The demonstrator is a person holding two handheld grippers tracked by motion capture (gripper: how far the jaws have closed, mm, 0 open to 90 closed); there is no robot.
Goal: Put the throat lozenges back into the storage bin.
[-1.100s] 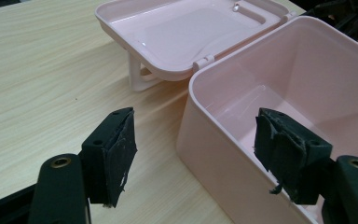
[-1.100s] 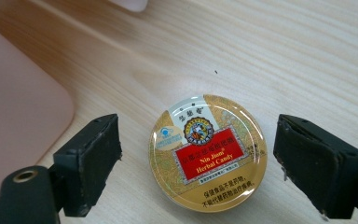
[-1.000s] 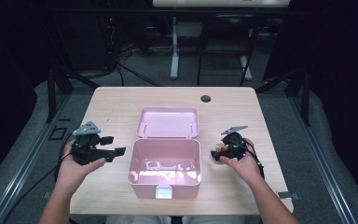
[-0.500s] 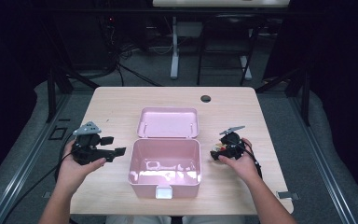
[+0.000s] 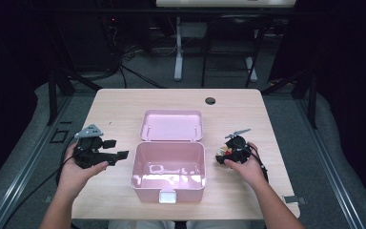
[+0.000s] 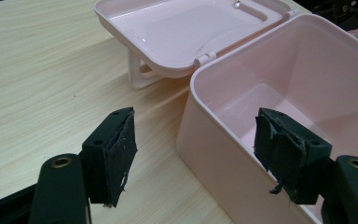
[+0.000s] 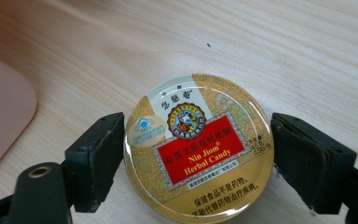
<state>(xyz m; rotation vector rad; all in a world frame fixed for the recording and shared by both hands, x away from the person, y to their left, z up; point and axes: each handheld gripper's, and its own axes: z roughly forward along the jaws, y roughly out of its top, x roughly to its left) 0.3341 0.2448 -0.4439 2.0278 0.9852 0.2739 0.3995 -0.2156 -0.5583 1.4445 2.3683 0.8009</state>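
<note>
Pink box (image 5: 167,171) open, near the front edge of the tabletop (image 5: 124,109), roughly centred. Nothing inside as far as visible, just glare on the bottom. Lid (image 5: 171,125) hinged back flat behind it, inner face up, also bare; handle tucked under the lid in the left claw view.

Round dark grommet hole (image 5: 210,100) near the back edge, right of centre, well apart from everything. Latch tab on the front wall of the box, facing the front edge.

Left claw (image 5: 116,149) left of the box, held in the left hand (image 5: 78,171), released, nothing gripped. In the left claw view (image 6: 196,158) straddling the left wall of the box: one pad (image 6: 121,154) outside over bare wood, the other pad (image 6: 279,149) over the interior, neither pressing on the wall.

Candy tin (image 7: 198,149) flat on the tabletop right of the box, toward the right edge, lid up: gold, red label reading "Nin Jiom Herbal Candy". Seen from above as a small coloured patch (image 5: 223,153) under the right claw (image 5: 226,155), right hand (image 5: 245,164) behind it.

Right claw (image 7: 198,163) pointing down at the tin, jaws either side of it, just been closing in. Left pad touching or almost touching the rim, small gap at the right pad. Not clamped yet, so counted as released. Corner of the pink box at the left edge of the right claw view, clear of the tin.
</note>
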